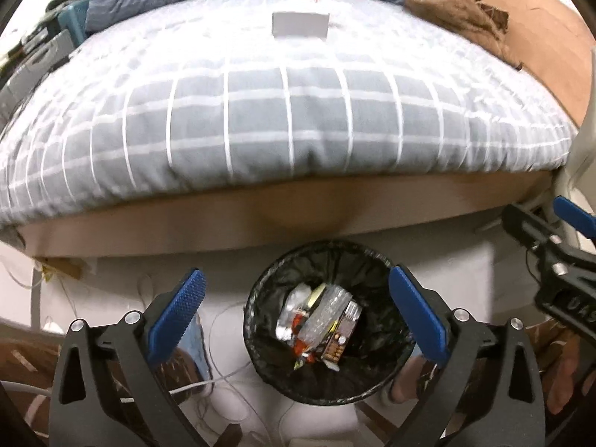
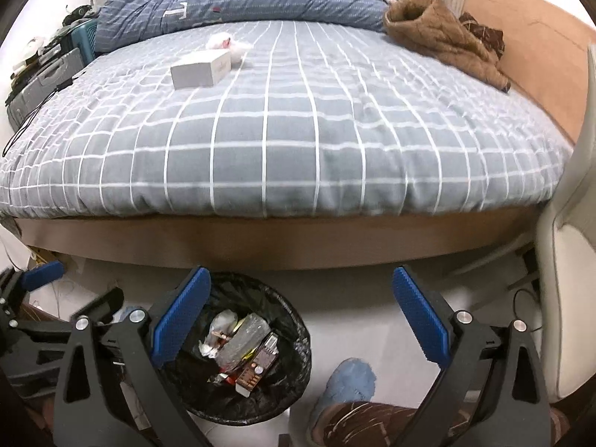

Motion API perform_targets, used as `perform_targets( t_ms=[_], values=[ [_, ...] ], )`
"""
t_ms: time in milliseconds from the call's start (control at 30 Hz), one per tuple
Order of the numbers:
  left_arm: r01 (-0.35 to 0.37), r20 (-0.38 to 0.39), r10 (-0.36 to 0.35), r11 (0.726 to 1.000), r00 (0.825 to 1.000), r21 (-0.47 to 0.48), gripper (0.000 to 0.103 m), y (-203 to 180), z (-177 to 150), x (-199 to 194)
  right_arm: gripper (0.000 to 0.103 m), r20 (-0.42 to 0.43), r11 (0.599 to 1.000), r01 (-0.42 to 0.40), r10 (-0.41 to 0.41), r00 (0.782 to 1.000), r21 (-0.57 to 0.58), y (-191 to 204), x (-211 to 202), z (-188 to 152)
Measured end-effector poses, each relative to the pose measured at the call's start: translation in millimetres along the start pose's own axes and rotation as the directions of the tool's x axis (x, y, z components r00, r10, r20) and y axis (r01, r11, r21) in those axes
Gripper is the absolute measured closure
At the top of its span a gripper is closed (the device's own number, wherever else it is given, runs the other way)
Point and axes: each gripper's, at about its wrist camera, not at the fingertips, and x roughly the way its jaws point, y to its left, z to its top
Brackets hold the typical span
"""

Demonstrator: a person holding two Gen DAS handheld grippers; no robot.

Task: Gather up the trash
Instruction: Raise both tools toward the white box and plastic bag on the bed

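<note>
So we're standing over the trash bin (image 1: 331,339) with its black liner, parked on the floor right at the foot of the bed (image 2: 298,130). Our left gripper (image 1: 296,316) is spread wide with nothing between the blue pads, hanging right above the bin's mouth. Right gripper (image 2: 301,320) is wide and empty too, off to the bin's right side over bare floor.

Inside the bin there's already a pile: crumpled clear plastic, something silvery, a small brown-and-orange packet. So that drop looks done to us.

What's left sits up on the checked duvet: a white box (image 2: 201,69) and, just behind it, touching or nearly so, a wad of white tissue (image 2: 229,45) with some pink in it. Both are well apart from the bin.

Our take on doing the next bit well: come at the box across its narrow sides so the pads get flat faces, and press down lightly since the duvet is soft and will give. The tissue will squash, so pinch it deep. Leave the brown fuzzy garment (image 2: 439,29) alone, that doesn't look like trash.
</note>
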Motion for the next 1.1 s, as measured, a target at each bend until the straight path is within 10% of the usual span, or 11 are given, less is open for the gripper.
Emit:
perform_targets(
  t_ms=[733, 1100],
  values=[
    [-0.060, 0.204, 0.067, 0.997, 0.977, -0.041, 0.006, 34.0, 158.7, -47.4, 0.009, 0.213, 1.000, -0.022, 0.020, 0.977, 0.004, -11.0, -27.3, 148.3],
    [-0.064, 0.181, 0.060, 0.998, 0.982, 0.013, 0.006, 17.0, 230.1, 26.3, 0.009, 0.215, 1.000, -0.005, 0.003, 0.977, 0.009, -25.2, 31.5, 222.2]
  ],
)
